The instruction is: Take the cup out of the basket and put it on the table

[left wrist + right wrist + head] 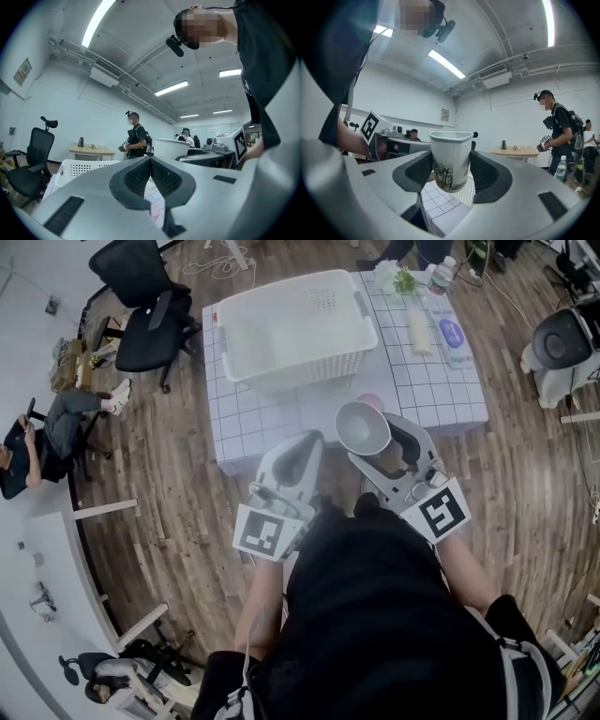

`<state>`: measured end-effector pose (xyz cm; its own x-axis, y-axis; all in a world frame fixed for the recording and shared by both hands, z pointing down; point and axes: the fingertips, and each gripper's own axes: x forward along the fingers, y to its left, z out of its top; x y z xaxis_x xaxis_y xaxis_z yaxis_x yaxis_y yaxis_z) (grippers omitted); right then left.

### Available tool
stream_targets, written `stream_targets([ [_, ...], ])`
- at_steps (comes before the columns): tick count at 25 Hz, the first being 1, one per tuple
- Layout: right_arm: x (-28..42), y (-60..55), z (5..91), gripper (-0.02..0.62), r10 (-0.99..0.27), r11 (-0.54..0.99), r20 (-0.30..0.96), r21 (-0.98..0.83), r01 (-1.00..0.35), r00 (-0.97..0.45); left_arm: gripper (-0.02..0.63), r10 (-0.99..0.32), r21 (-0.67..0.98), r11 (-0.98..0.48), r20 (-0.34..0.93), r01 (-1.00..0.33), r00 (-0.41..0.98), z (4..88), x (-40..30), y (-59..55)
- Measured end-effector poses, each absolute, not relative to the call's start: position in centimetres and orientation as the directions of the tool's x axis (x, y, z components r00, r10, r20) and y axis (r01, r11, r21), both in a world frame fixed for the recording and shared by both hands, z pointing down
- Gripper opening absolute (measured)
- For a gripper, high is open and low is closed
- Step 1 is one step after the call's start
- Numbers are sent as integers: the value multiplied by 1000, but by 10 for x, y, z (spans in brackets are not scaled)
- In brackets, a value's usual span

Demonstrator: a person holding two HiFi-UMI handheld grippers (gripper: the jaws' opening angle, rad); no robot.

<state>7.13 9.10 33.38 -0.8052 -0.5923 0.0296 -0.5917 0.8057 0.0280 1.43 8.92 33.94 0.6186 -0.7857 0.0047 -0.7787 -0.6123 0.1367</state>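
A white paper cup (364,427) with a dark tree print is held upright in my right gripper (377,434), just above the near edge of the white gridded table (431,390). In the right gripper view the cup (449,154) sits squeezed between the two dark pads (419,171), and my right gripper (451,171) is shut on it. The white plastic basket (281,371) stands on the table behind it. My left gripper (312,441) hovers left of the cup, off the table's front edge. Its jaws meet with nothing between them (150,165).
A small pink object (372,401) lies on the table just behind the cup. A bottle, a plant and a white tube (419,329) stand at the table's back right. A black office chair (141,315) is at the left, and people stand around the room.
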Motion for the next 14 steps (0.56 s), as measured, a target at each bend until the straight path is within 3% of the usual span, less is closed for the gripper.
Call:
stream_targets([
  [14,79,90,334,261,-603,798,32,44,-602,-797,9,-781,158,-617,0,-771,625,333,25,86],
])
